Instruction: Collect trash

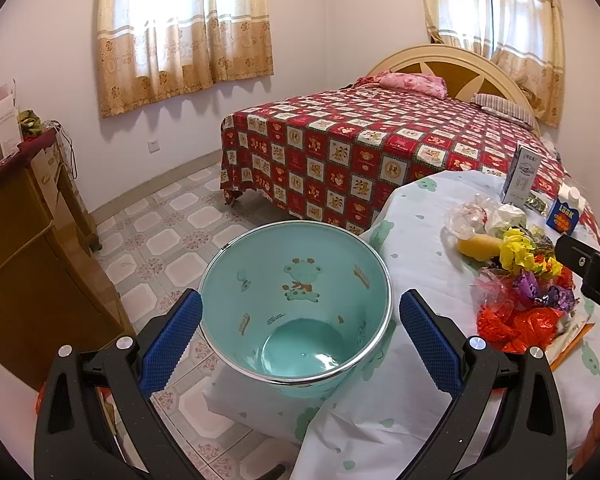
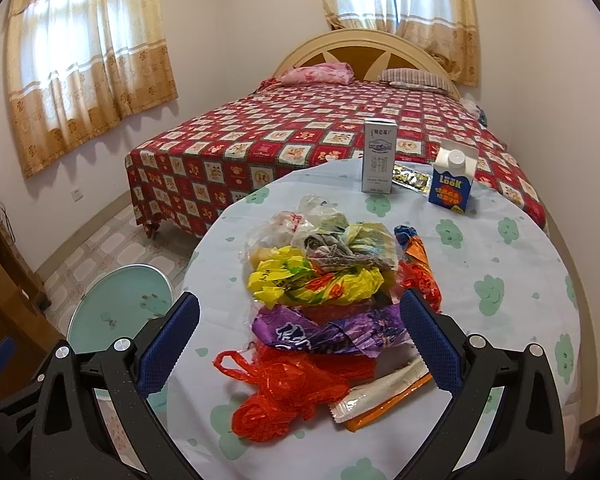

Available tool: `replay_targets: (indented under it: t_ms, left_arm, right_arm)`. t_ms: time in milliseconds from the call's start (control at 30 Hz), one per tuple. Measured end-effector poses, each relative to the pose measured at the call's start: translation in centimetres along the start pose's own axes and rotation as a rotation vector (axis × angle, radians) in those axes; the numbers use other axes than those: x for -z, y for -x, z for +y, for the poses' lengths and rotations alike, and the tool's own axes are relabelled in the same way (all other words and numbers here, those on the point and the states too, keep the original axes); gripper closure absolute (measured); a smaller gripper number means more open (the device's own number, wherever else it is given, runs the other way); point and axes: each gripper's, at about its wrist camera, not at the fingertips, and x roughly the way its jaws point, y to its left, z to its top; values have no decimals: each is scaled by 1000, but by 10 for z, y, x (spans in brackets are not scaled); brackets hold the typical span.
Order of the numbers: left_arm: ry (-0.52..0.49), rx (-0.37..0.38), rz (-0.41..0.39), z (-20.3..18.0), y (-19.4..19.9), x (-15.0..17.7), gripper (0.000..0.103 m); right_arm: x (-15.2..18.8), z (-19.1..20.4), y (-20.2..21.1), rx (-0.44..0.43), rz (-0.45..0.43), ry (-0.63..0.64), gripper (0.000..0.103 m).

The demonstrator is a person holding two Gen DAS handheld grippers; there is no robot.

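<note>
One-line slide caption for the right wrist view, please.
Open right gripper hovers over a pile of crumpled bags on the table; empty bin waits beside it.

curtained bedroom, quilted bed (image 2: pixel 320 132), tiled floor (image 1: pixel 168 232)

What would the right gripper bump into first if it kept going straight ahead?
Probably the trash pile. The right gripper is open, aimed right at it, with the purple wrapper and red plastic bag lying between its fingers. Height above them is unclear.
</note>
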Motion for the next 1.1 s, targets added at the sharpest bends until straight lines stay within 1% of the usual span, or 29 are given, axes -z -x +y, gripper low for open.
replay_targets:
  t_ms: [400,1100]
  left_arm:
    - [10,-13,11,2,-2,0,6]
    - [11,-13,5,3,0,-2,6]
  right_arm:
    - [4,13,-2,-20,10,24,5]
    - [5,14,-2,-20,10,25,5]
